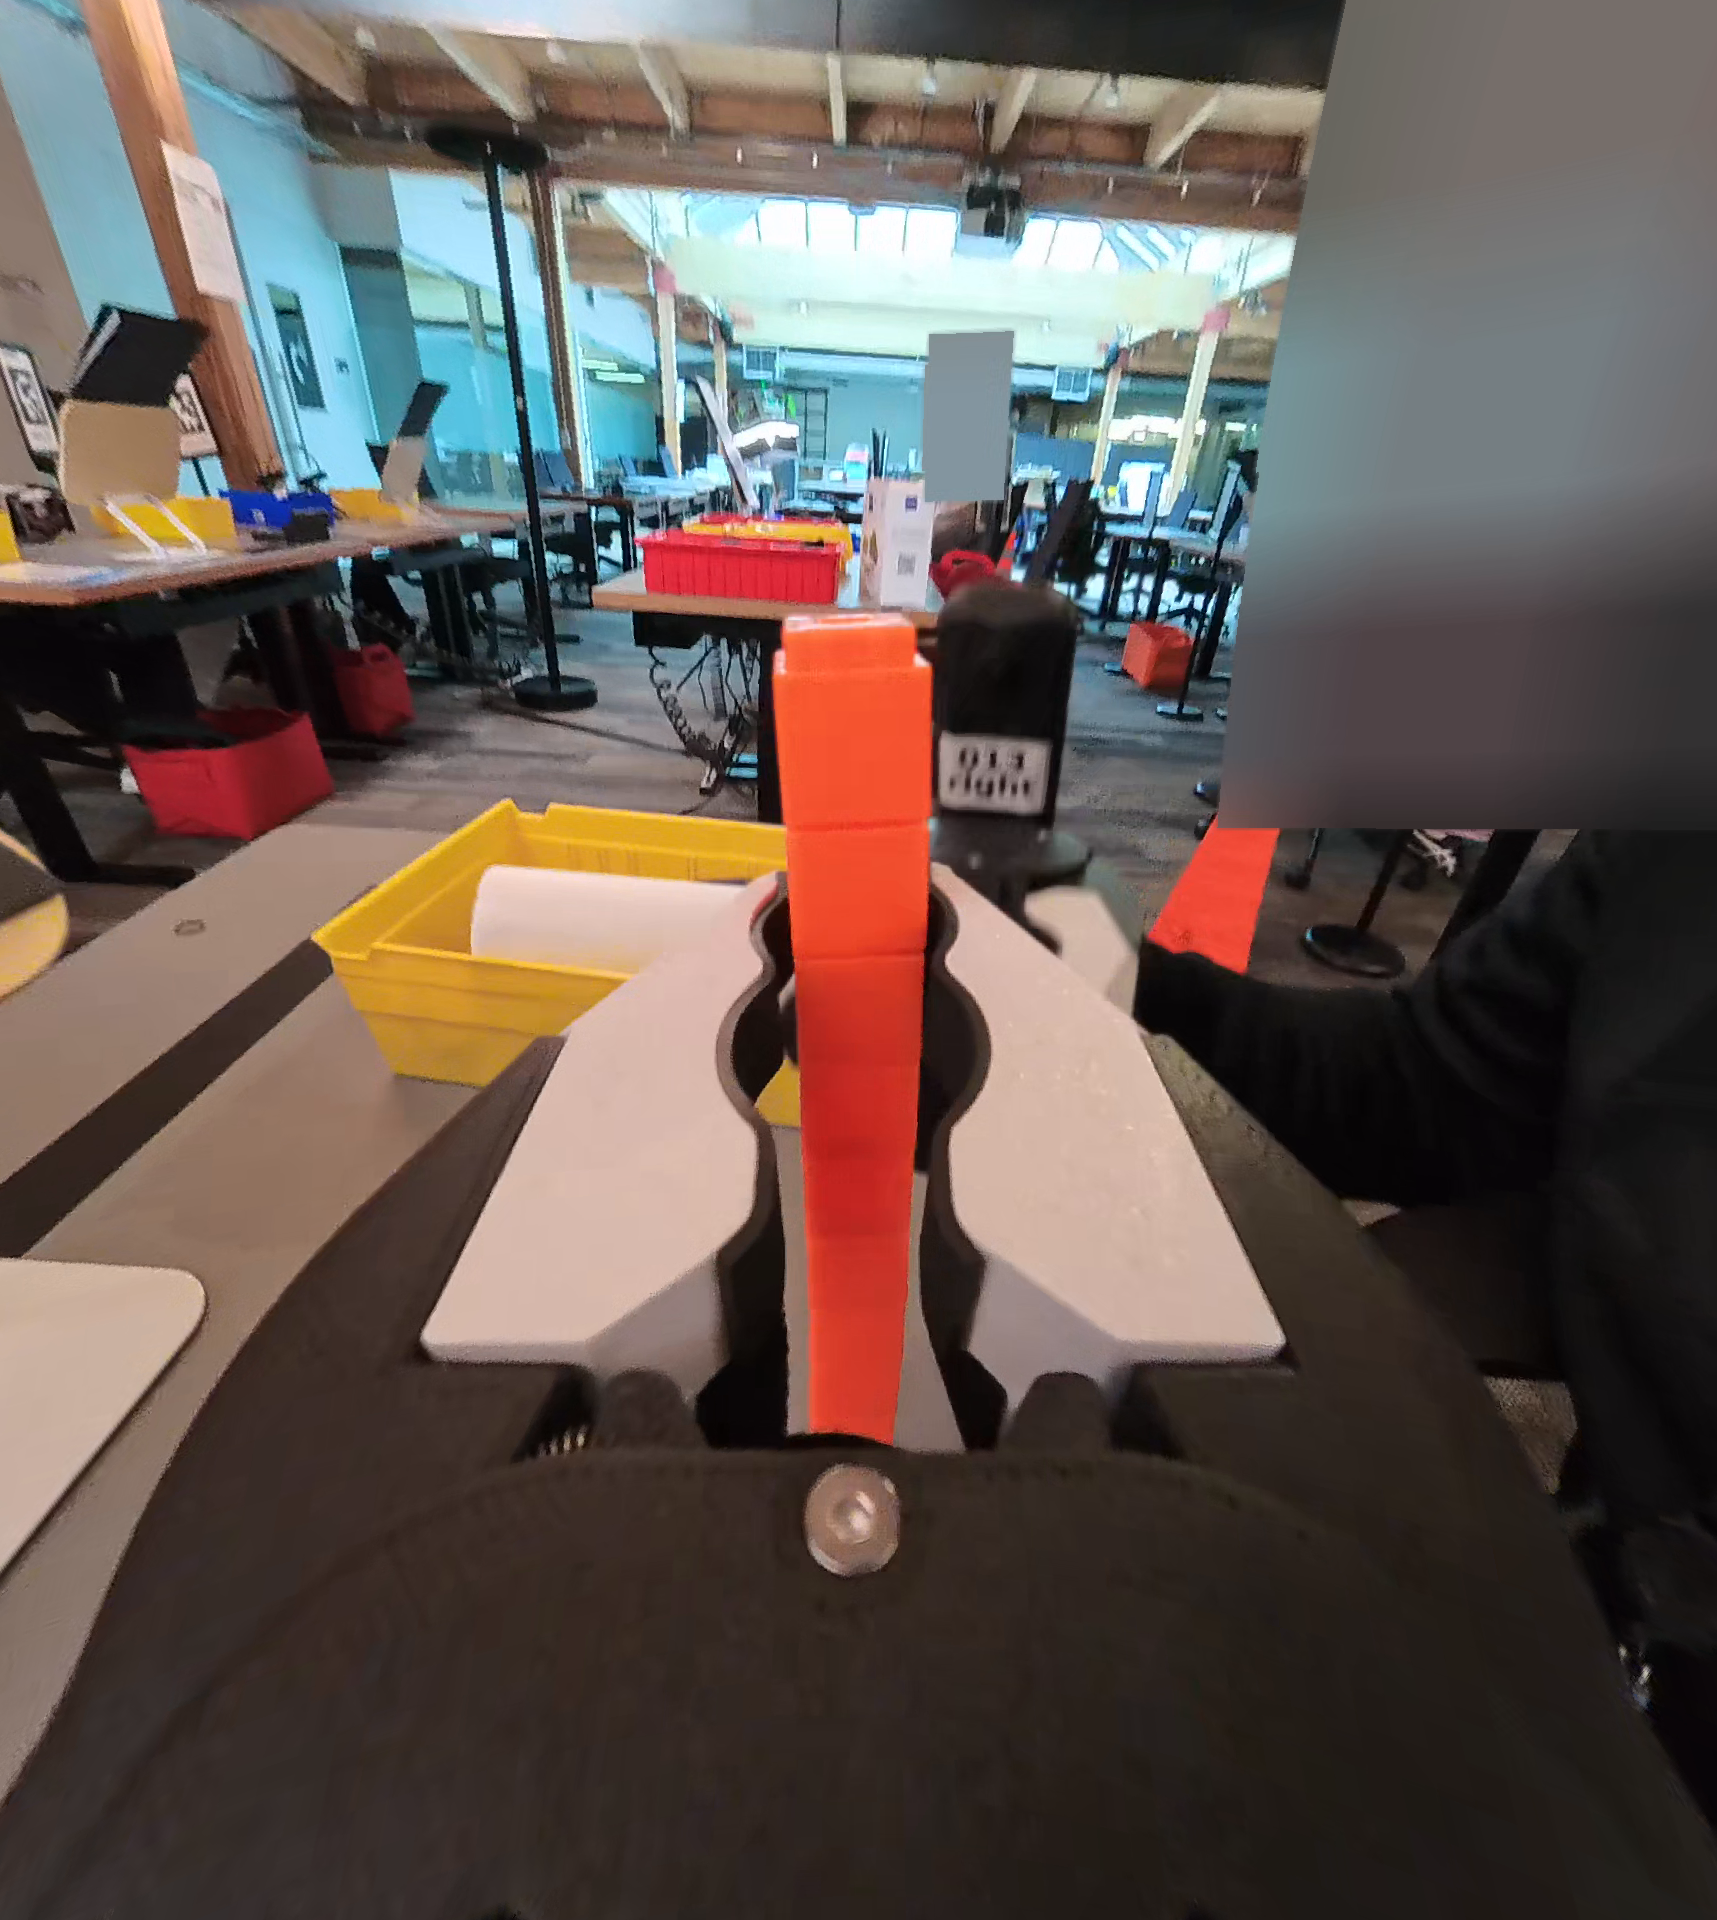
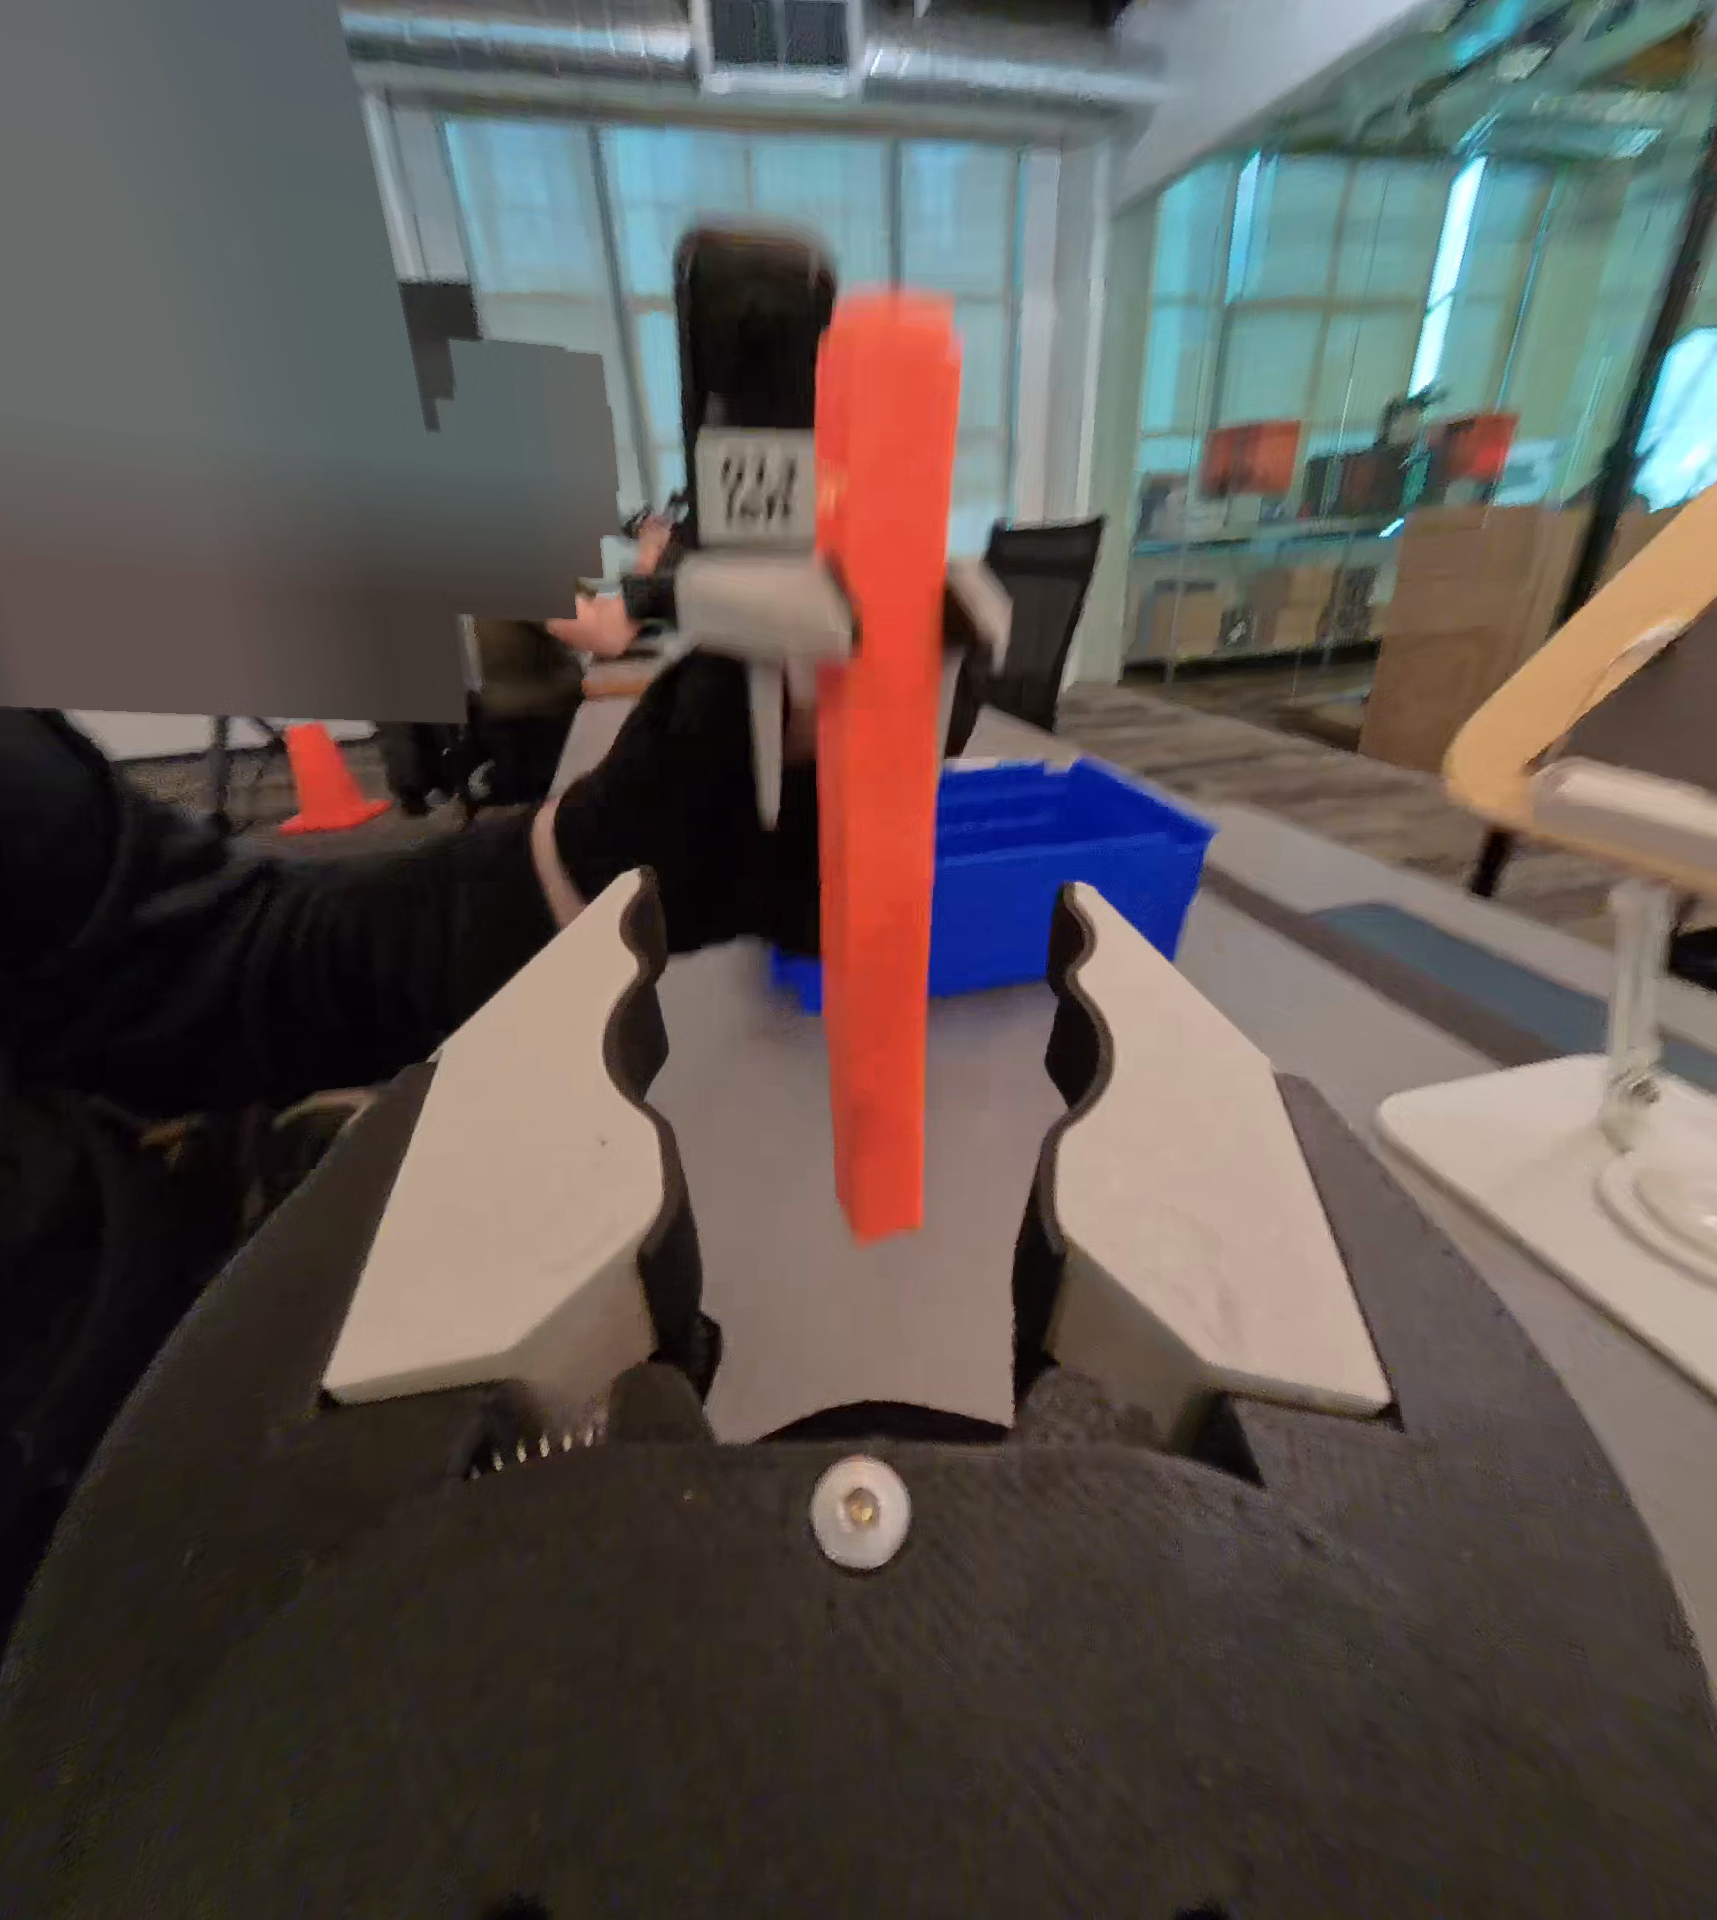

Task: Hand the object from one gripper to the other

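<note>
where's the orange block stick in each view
Left wrist view: orange block stick at centre, upright, clamped in the left hand-held gripper.
Right wrist view: centre, between the open fingers of the right hand-held gripper, untouched.
Shared landmark: the stick itself.

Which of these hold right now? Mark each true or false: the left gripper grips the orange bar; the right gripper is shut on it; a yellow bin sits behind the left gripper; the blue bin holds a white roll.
1. The left gripper grips the orange bar. True.
2. The right gripper is shut on the bar. False: its jaws stand open, with the bar between them.
3. A yellow bin sits behind the left gripper. True.
4. The blue bin holds a white roll. False: the white roll lies in the yellow bin.
</note>
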Demonstrator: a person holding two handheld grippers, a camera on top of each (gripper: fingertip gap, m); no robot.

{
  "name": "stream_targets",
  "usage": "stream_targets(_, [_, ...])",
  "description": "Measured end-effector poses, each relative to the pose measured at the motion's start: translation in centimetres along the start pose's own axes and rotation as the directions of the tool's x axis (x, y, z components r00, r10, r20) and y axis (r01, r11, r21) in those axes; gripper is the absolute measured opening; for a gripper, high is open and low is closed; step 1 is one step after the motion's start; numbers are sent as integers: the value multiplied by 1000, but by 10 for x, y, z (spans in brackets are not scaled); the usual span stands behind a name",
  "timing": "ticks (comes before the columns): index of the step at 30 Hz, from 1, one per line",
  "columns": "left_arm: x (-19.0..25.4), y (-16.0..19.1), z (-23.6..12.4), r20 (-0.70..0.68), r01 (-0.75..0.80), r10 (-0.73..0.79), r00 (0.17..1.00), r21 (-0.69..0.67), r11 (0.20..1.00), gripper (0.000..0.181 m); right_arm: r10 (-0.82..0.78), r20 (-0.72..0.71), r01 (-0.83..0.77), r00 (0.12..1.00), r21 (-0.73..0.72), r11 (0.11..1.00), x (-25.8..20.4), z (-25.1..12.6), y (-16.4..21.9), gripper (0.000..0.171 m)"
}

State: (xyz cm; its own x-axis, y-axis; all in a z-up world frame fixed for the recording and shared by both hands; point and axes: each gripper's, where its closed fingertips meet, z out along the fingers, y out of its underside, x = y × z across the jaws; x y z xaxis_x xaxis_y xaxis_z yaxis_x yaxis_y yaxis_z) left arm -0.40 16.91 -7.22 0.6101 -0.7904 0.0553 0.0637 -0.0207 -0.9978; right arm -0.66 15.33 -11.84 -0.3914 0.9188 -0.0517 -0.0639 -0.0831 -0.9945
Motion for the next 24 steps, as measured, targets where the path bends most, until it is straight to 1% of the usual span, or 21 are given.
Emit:
stream_targets(2, [4, -7, 0, -7, -15, 15, 1000, 10, 1000, 20, -4, 15, 5, 1000, -92, 996, -4, 6, 27, 75])
stream_targets(4, [15, -9, 5, -35, -47, 47, 998, -4, 999, 20, -60, 27, 64, 998, -182, 981, -9, 16, 52, 75])
stream_targets(5, [20, -9, 8, -49, -60, 60, 997, -8, 998, 20, -86, 33, 91, 996, -205, 975, -10, 21, 59, 73])
stream_targets(6, [27, -9, 10, -72, -67, 66, 995, -17, 998, 20, -109, 34, 113, 994, -210, 971, -10, 25, 62, 68])
stream_targets(8, [36, -10, 13, -92, -86, 83, 992, -23, 996, 20, -127, 46, 134, 991, -201, 970, -9, 30, 62, 51])
stream_targets(10, [41, -13, 13, -99, -93, 91, 991, -18, 995, 20, -146, 77, 158, 986, -192, 969, -10, 30, 60, 21])
stream_targets(12, [44, -14, 10, -121, -80, 78, 990, -16, 997, 20, -208, 66, 217, 976, -199, 956, -7, 29, 58, 21])
stream_targets(13, [50, -15, 8, -163, -69, 67, 984, -8, 998, 22, -248, 48, 253, 968, -209, 945, -4, 29, 57, 21])
stream_targets(14, [61, -17, 3, -237, -58, 59, 970, 9, 998, 28, -305, 17, 301, 952, -217, 928, 1, 27, 54, 21])
stream_targets(15, [71, -19, -3, -306, -35, 41, 951, 25, 999, 47, -382, -32, 365, 923, -234, 901, 9, 25, 50, 21])
stream_targets(16, [74, -20, -9, -339, 7, 5, 941, 34, 999, 63, -467, -76, 432, 881, -273, 860, 18, 21, 47, 20])
stream_targets(17, [72, -21, -17, -360, 56, -37, 932, 44, 997, 73, -567, -114, 508, 816, -326, 797, 27, 16, 44, 20])
stream_targets(19, [68, -20, -37, -439, 179, -139, 888, 52, 982, 74, -752, -133, 641, 646, -440, 629, 41, 6, 38, 20])
stream_targets(20, [63, -16, -46, -463, 237, -194, 865, 35, 971, 75, -810, -132, 682, 571, -473, 558, 45, 3, 32, 21])
stream_targets(21, [53, -10, -52, -452, 285, -246, 857, 19, 958, 76, -864, -136, 718, 486, -502, 483, 48, 0, 26, 20])
stream_targets(22, [36, -3, -53, -399, 343, -312, 862, 8, 939, 77, -918, -123, 747, 377, -546, 380, 52, -3, 20, 20])
stream_targets(23, [19, 4, -53, -345, 425, -401, 849, -5, 905, 80, -963, -84, 767, 256, -589, 255, 55, -5, 17, 21])
stream_targets(24, [11, 7, -54, -353, 502, -473, 807, -11, 865, 82, -988, -35, 775, 149, -616, 139, 56, -5, 15, 20])
